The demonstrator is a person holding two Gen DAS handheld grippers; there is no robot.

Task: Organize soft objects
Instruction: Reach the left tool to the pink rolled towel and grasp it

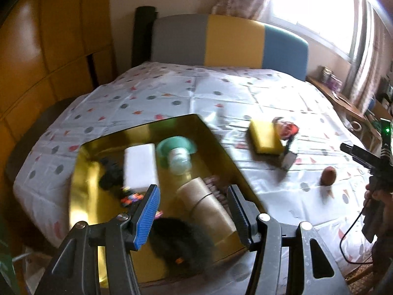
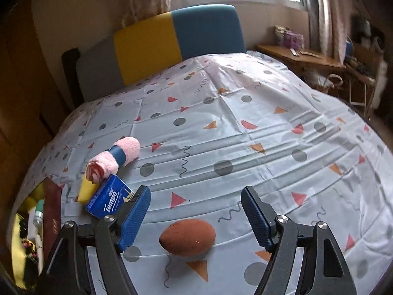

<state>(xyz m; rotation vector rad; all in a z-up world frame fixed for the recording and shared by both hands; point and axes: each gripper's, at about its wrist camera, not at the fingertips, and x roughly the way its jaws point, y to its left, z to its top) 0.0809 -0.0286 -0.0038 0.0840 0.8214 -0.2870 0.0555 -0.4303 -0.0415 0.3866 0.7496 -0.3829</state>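
Grippers both gape, nothing held: left gripper (image 1: 194,211) over gold box (image 1: 103,147) of items; right gripper (image 2: 196,218) around brown egg sponge (image 2: 188,237) lying on sheet (image 2: 245,135), pads clear.

One brown egg-shaped sponge (image 2: 187,237), one yellow block sponge (image 1: 265,136), one blue tissue pack (image 2: 108,200). One rolled pink towel (image 2: 115,158). One gold-lined box (image 1: 221,147).

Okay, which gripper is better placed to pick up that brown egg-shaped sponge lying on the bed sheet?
Probably the right gripper. Its open jaws frame the brown sponge on the sheet, nothing between them. The left gripper hangs over the gold box, the sponge off to its side.
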